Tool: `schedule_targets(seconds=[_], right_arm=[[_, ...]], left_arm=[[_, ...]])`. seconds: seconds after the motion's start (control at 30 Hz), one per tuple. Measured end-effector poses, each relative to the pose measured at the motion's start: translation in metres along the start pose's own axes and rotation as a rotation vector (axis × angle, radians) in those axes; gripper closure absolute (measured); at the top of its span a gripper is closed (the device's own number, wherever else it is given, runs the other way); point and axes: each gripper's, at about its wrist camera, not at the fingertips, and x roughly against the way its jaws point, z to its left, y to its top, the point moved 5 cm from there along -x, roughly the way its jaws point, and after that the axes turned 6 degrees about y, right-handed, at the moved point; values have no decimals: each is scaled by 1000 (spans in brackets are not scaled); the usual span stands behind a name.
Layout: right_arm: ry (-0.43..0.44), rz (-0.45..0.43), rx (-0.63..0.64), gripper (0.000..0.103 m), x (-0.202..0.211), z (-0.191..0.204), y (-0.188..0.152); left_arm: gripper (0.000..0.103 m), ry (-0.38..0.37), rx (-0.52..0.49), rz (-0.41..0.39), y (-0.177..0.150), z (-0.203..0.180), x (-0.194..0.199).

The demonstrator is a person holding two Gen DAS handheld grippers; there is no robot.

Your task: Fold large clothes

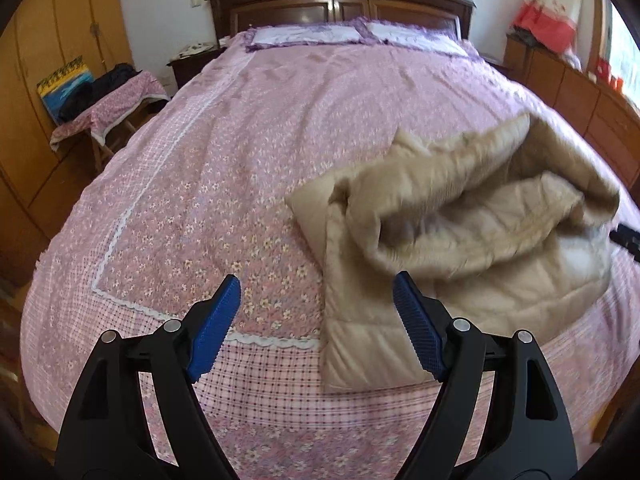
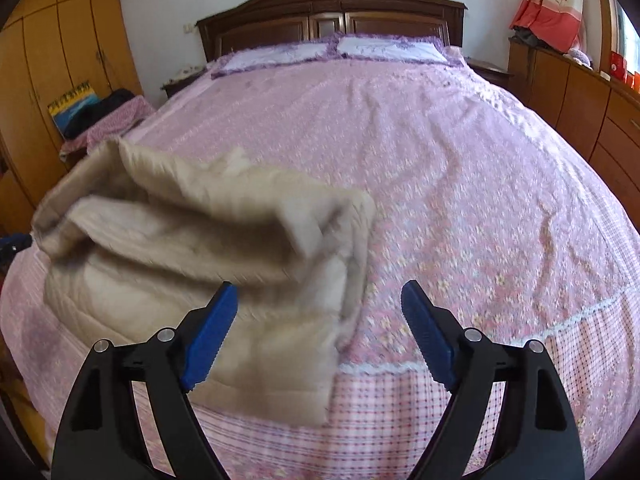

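A beige quilted coat (image 1: 460, 232) lies bundled on the pink floral bedspread (image 1: 248, 168) near the bed's foot, its upper layers blurred and partly rolled over the flat bottom layer. My left gripper (image 1: 318, 304) hangs open above the bedspread, just left of the coat's near edge, with nothing between its blue pads. In the right wrist view the same coat (image 2: 192, 248) sits at the left. My right gripper (image 2: 320, 308) stands open over the coat's right edge, its left fingertip over the fabric, holding nothing. The other gripper's black tip shows at the far right edge (image 1: 628, 236).
Two white pillows (image 1: 352, 36) lie under a dark wooden headboard (image 1: 340, 0). A chair with dark clothes (image 1: 108, 100) stands left of the bed by yellow wardrobes (image 1: 52, 40). Wooden drawers (image 2: 600, 120) line the right side. Bare bedspread (image 2: 440, 160) stretches beyond the coat.
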Motion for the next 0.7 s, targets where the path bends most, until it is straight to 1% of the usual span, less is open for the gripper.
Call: schedule_targets(seconds=[0.07,0.13,0.2,0.27,0.4,0.53,0.7], right_arm=[[5,11,2,22,-8,-3,-2],[7,16,13,22,-15,-5,-2],[11,15,21,22,-24,-6,2],[29,13,2,22,-33,-7,8],[116,-1,-102,22,-44,-11,25],[148,-22,-147,22,-51,-11,43],[183,-14,-221,22,-66,-12,54]], left_arm=[[25,-26,-53,6,0,-10,-9],[25,-38,-92,-3,2,-20,-17],[25,-45,-105,-9,9,-29,-25],[25,-60,-100,-14,18,-34,-30],[25,-72,-70,-49,40,-40,-41],[25,-101,-7,-49,56,-38,-58],[25,-136,86,-38,67,-33,-84]])
